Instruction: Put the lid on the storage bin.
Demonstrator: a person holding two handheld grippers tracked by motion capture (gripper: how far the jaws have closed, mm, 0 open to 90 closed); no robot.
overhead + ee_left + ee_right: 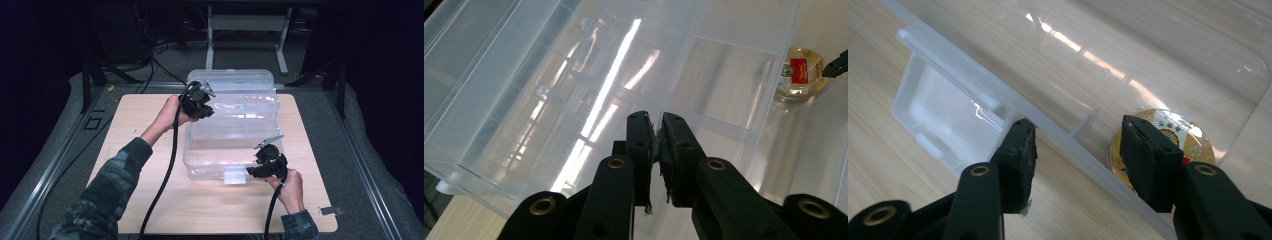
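A clear plastic storage box stands on the wooden table, and a clear compartment tray is raised over its back half. My left gripper is at the tray's left end. In the left gripper view its jaws are shut on a thin clear wall of the tray. My right gripper is at the box's front right. Its jaws stand open astride the front rim, one outside and one inside. A round gold tin lies in the box beside the inner jaw.
The box's clear front latch hangs just left of the right gripper. A small metal clip lies near the table's front right corner. A metal stand and cables are on the floor beyond the table.
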